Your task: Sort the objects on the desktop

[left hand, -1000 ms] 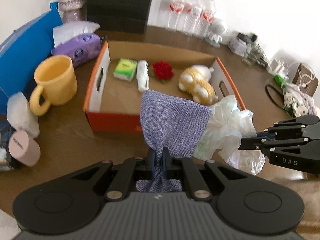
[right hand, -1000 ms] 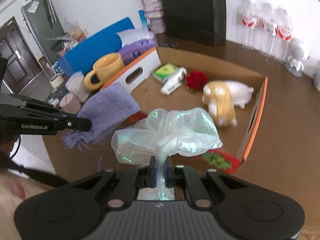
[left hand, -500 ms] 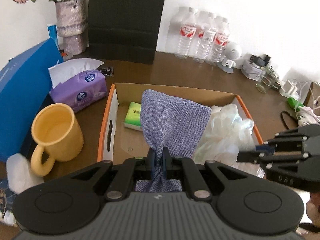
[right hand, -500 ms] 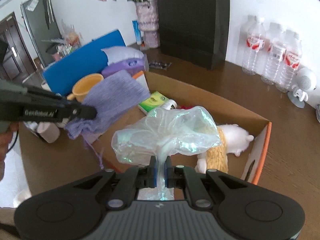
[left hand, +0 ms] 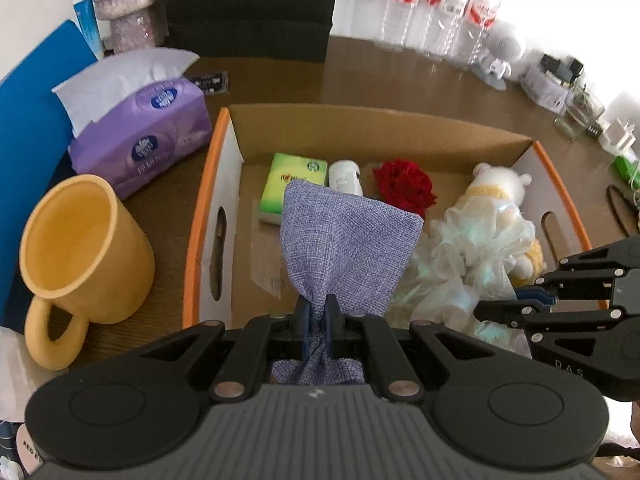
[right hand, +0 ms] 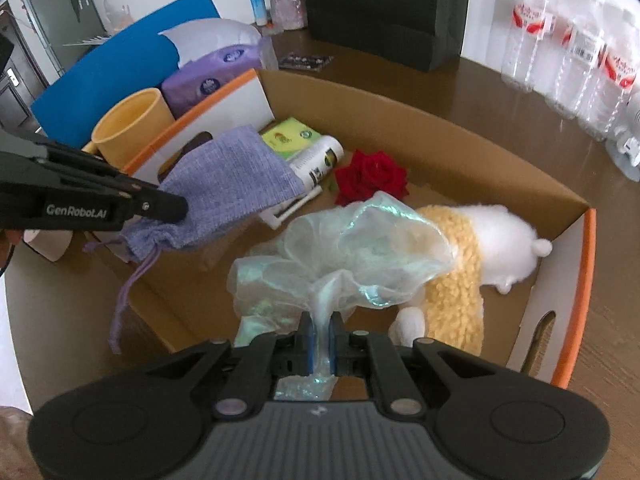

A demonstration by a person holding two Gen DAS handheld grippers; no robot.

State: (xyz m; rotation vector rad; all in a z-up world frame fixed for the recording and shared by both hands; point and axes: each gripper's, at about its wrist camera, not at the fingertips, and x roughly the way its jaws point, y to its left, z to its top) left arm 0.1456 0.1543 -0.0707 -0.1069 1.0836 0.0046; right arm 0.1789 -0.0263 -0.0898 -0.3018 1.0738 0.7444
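Note:
My left gripper [left hand: 317,312] is shut on a purple drawstring pouch [left hand: 344,248] and holds it over the near left part of the orange-rimmed cardboard box [left hand: 360,128]. My right gripper [right hand: 321,334] is shut on a sheer iridescent pouch [right hand: 352,248] and holds it over the box's near middle. The box holds a green packet [left hand: 292,184], a white tube [left hand: 346,176], a red rose [left hand: 404,186] and a white-and-yellow plush toy [right hand: 460,268]. In the right wrist view the left gripper [right hand: 172,208] and purple pouch [right hand: 228,184] show at the left.
A yellow mug [left hand: 80,256] and a purple tissue pack [left hand: 144,136] stand left of the box, a blue folder [left hand: 28,112] behind them. Water bottles [left hand: 440,4], a black bag [left hand: 248,8] and small clutter [left hand: 560,84] line the table's back.
Both grippers have moved forward and lower over the box, each still holding its pouch. The pouches now hang above the box's inside.

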